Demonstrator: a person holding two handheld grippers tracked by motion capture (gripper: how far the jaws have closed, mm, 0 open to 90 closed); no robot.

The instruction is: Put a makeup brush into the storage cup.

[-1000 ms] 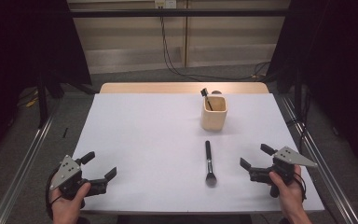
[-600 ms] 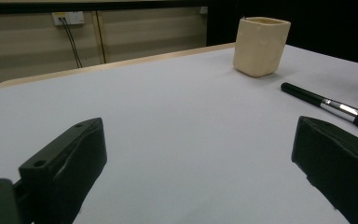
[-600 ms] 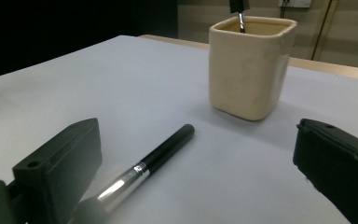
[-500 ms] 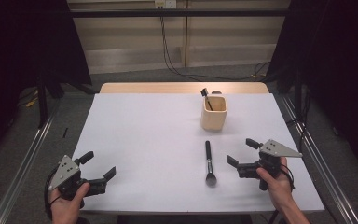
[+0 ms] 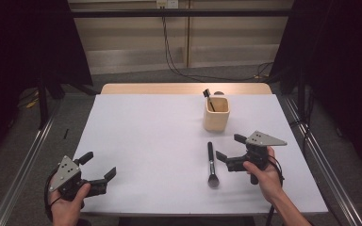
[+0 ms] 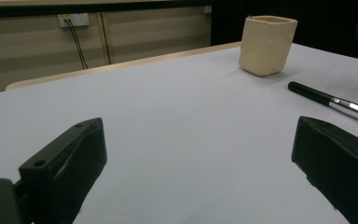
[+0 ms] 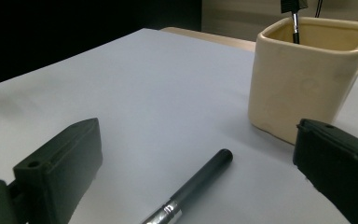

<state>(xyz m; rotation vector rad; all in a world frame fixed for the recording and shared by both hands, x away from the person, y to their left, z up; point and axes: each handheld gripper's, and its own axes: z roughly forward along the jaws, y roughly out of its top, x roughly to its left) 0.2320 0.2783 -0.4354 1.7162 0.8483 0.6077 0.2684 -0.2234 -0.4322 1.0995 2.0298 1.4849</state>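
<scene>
2 tongs spread wide | right tongs (image 5: 228,148) have slid in beside brush (image 5: 211,162) (handle between jaws) | left tongs (image 5: 99,165) idle | cup (image 5: 216,114) awaits brush

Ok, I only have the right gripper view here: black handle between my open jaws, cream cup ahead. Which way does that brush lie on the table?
Observer: From the high view, the makeup brush lies flat, handle end toward the cup, bristle head toward the person.
Operator: How close is my gripper to it?
Observer: The right gripper sits just to the brush's right, jaws open and facing it, nothing held.
Operator: Where is the other hand?
Observer: The left gripper is at the table's near left corner, jaws open, well apart from brush and cup.
Operator: Anything in the cup besides that stem?
Observer: One small brush leans in it, its dark head above the rim.
</scene>
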